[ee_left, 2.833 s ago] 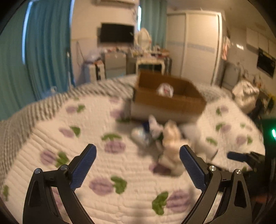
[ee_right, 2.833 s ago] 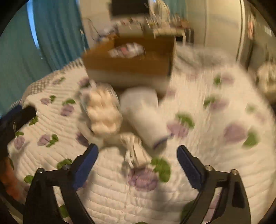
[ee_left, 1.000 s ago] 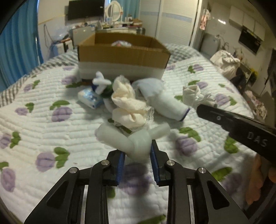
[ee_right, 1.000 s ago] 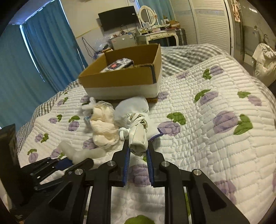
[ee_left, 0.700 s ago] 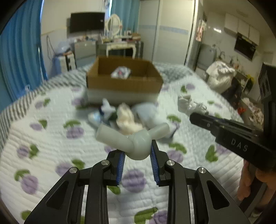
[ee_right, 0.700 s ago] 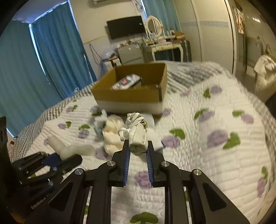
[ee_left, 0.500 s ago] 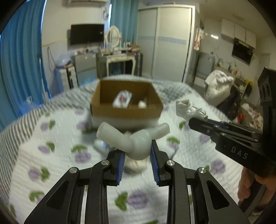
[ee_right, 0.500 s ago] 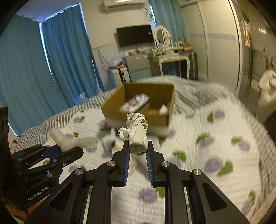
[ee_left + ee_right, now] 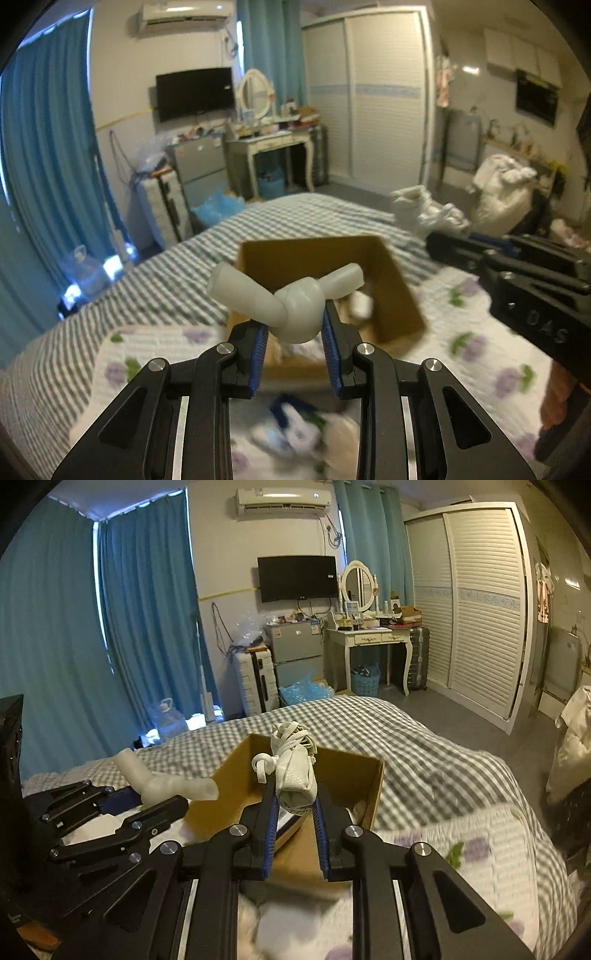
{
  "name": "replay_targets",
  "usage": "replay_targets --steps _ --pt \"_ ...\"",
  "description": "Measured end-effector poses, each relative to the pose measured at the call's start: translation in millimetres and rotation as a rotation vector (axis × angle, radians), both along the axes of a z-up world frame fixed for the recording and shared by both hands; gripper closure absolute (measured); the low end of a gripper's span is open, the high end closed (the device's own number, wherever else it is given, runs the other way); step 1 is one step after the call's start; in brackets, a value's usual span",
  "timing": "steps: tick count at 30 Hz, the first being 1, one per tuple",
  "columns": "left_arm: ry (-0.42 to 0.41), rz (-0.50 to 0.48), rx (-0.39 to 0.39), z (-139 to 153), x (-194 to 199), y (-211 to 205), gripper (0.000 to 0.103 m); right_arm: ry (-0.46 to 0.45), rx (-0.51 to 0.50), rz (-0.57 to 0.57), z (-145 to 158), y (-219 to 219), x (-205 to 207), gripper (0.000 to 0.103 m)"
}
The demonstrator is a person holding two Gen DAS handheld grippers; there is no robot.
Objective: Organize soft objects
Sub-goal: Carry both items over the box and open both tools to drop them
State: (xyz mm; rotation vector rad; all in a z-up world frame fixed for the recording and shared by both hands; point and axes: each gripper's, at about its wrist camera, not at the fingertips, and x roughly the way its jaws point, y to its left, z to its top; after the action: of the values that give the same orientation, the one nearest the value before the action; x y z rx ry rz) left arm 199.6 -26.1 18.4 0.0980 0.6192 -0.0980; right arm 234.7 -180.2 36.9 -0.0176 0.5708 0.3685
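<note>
Blue-padded left gripper [image 9: 294, 334] clamps a pale knotted sock [image 9: 286, 295] and right gripper [image 9: 294, 810] pinches a white rolled bundle [image 9: 293, 766], both poised above the open brown cardboard box [image 9: 345, 775], apparently for dropping in.

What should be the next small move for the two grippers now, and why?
Probably carry both a little further forward over the cardboard box and then open. The left gripper is shut on the pale green rolled item, the right gripper on the white bundle, and both are held up in front of the open box.
</note>
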Motion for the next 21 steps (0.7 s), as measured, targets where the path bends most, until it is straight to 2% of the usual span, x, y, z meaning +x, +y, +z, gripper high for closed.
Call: replay_targets --steps 7,10,13,14,15,16,17,18,19,21 --pt "0.056 0.024 0.018 -39 75 15 0.076 0.085 -0.084 -0.022 -47 20 88 0.085" --pt "0.069 0.026 0.018 -52 91 18 0.076 0.126 -0.093 -0.029 -71 21 112 0.085" --pt "0.053 0.024 0.025 -58 95 18 0.07 0.146 -0.082 -0.032 -86 17 124 0.084" --pt "0.053 0.021 0.031 -58 94 15 0.07 0.153 -0.072 -0.038 -88 14 126 0.079" --pt "0.053 0.006 0.035 -60 94 12 0.069 0.159 -0.059 -0.039 -88 10 127 0.066" --pt "0.047 -0.004 0.04 -61 91 9 0.065 0.159 -0.047 -0.042 -87 6 128 0.057" --pt "0.038 -0.004 0.056 -62 87 6 0.046 0.154 -0.039 -0.044 -84 2 127 0.045" --pt "0.031 0.007 0.068 -60 85 4 0.024 0.138 -0.037 -0.05 -79 0 125 0.044" --pt "0.01 0.02 0.072 -58 78 3 0.02 0.121 -0.04 -0.059 -73 -3 123 0.044" --pt "-0.016 0.031 0.062 -47 69 3 0.02 0.087 -0.041 -0.063 -56 -7 115 0.044"
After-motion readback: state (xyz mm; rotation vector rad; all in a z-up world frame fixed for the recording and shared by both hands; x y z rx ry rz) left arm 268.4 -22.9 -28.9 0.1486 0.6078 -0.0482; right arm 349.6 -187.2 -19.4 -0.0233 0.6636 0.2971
